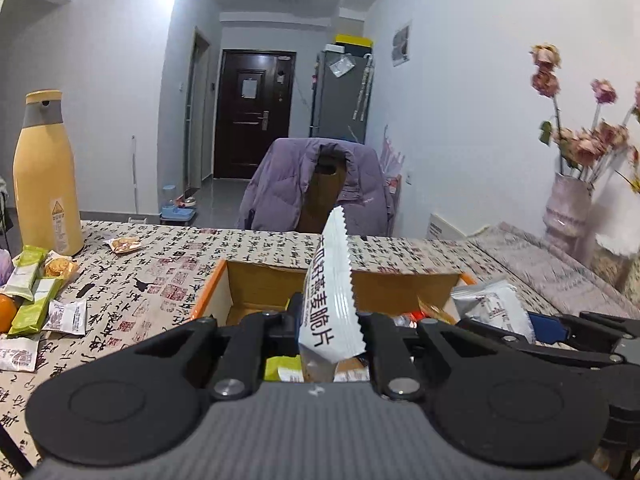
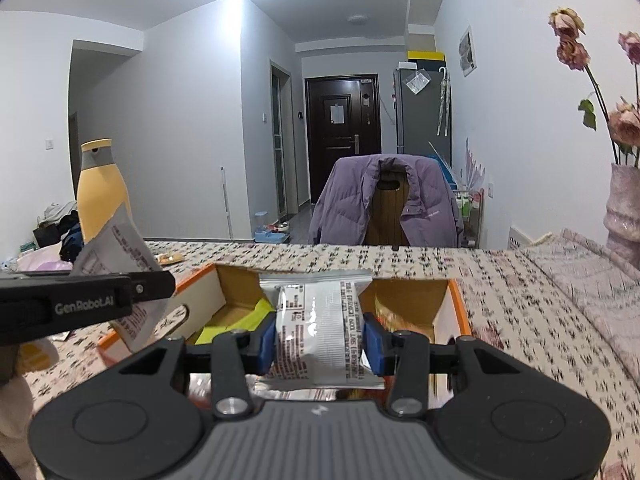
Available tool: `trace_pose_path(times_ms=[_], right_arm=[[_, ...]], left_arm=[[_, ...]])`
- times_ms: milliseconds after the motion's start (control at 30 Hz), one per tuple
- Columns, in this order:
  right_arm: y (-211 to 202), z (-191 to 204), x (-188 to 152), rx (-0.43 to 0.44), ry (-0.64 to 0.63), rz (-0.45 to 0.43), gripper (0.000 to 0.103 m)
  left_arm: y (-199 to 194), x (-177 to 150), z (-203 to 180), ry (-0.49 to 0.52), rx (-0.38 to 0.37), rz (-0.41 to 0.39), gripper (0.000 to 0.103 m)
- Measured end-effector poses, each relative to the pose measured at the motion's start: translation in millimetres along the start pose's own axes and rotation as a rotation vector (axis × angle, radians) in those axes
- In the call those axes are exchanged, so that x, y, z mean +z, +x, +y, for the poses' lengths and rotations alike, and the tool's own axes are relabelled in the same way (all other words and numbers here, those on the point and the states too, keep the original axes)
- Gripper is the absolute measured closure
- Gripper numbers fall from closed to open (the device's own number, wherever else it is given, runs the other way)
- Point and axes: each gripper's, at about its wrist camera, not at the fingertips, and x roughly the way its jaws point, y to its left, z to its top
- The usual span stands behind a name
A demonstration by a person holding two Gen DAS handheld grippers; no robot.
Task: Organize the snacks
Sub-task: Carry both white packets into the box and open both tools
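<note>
The white snack packet stands nearly upright in the left gripper, long axis vertical w/ a slight tilt, its zigzag top edge pointing up toward the ceiling and its printed black lettering running down the face; the jaws are pinched tight on its lower part, closed about as far as they go. From the right wrist view the same packet sticks up and down past the left gripper, above the left wall of the box. The silver snack packet sits crosswise in the right gripper, long axis running away from the camera toward the far side of the box, flat face up, printed text readable sideways; the blue pads press on both its long sides (a narrow grip, jaws only as far apart as the packet is wide). Both packets hang over the open cardboard box w/ orange edges, which already holds a few wrappers, incl. a yellow-green one. The box rests on a table under a calligraphy-print cloth. More snack packets lie loose at the table's left, near a yellow bottle. A vase of dried flowers stands at the right.
</note>
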Motion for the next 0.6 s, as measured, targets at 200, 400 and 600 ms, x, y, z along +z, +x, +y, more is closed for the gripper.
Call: trace_pose_path(times_ms=[200, 400, 600], right_arm=[[29.5, -5.3, 11.2, -0.017, 0.01, 0.014, 0.06], [41.8, -5.7, -2.2, -0.037, 0.0, 0.018, 0.06], [46.5, -6.5, -10.8, -0.041, -0.007, 0.057, 0.06]], left_arm=[[29.2, 11.5, 6.4, -0.035, 0.037, 0.004, 0.089], [48.4, -0.3, 13.0, -0.038, 0.098, 0.004, 0.089], [55.9, -10.5, 16.3, -0.023, 0.077, 0.026, 0.088]])
